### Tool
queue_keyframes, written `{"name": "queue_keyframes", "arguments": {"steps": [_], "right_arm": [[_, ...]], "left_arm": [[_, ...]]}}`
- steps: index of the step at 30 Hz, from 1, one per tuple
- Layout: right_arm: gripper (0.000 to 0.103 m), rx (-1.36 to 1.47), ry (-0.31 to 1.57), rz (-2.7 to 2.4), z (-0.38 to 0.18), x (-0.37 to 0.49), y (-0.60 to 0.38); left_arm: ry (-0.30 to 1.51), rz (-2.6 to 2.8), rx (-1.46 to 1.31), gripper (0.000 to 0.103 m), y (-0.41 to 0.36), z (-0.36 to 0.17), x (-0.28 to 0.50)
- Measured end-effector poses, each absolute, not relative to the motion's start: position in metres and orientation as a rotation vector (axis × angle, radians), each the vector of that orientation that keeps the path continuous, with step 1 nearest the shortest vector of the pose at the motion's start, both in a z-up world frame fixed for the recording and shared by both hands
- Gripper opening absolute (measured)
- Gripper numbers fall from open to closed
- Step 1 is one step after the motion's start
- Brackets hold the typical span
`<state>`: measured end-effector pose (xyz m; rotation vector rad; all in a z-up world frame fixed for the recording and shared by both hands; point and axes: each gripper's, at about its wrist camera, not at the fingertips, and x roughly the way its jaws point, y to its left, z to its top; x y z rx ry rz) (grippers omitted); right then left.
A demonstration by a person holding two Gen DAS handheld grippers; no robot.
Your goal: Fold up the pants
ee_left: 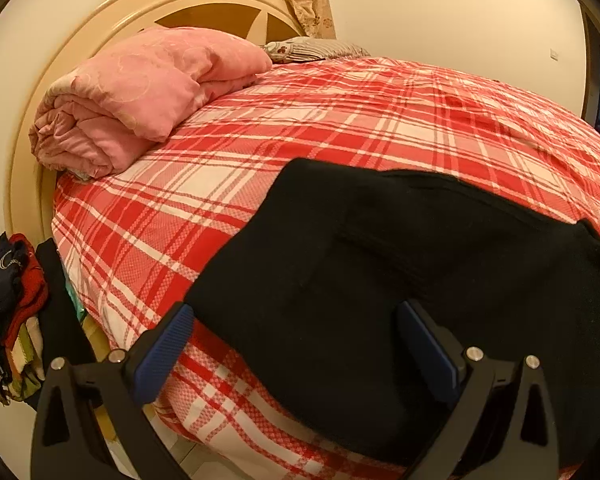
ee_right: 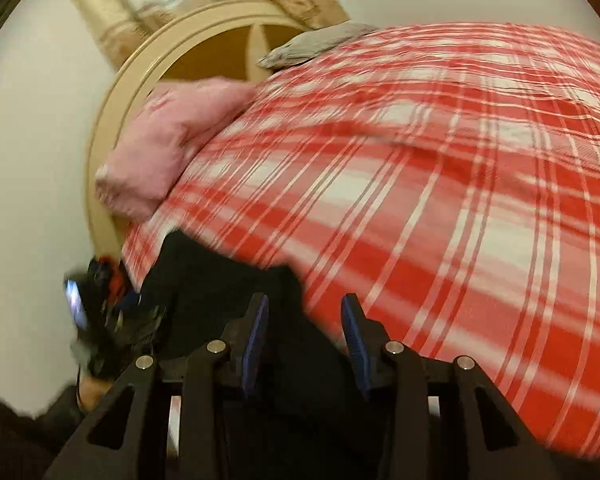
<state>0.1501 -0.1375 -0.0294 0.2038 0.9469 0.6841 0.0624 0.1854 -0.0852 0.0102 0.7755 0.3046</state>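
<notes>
The left gripper (ee_left: 296,344) is gaping wide, its 2 fingers straddling black pants (ee_left: 380,280) without pinching them. The right gripper (ee_right: 305,334) is partly open over the pants' edge, gripping nothing. The pants are lying lengthwise along the plaid bed's (ee_left: 340,120) near edge.

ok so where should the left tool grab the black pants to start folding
Probably the near edge of the black fabric pants, which drapes over the side of the red plaid bedspread. The open left tool already straddles that hanging edge, so coming in from the bedside lets one finger slip under the loose cloth and pinch it.
</notes>
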Motion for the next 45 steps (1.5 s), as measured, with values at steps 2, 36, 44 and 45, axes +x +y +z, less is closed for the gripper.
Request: {"name": "queue_keyframes", "arguments": {"steps": [2, 36, 44, 45], "right_arm": [[0.04, 0.129, 0.988, 0.646, -0.042, 0.132, -0.129], [0.006, 0.655, 0.918, -0.335, -0.047, 0.099, -0.506], [0.006, 0.761, 0.664, -0.266, -0.007, -0.038, -0.505], [0.006, 0.774, 0.651, -0.272, -0.007, -0.052, -0.505]], "left_arm": [[0.78, 0.311, 0.01, 0.103, 0.185, -0.085, 0.063], [0.752, -0.049, 0.162, 0.103, 0.051, -0.031, 0.056], [0.748, -0.077, 0.17, 0.103, 0.035, -0.03, 0.054], [0.75, -0.082, 0.167, 0.103, 0.033, -0.03, 0.055]]}}
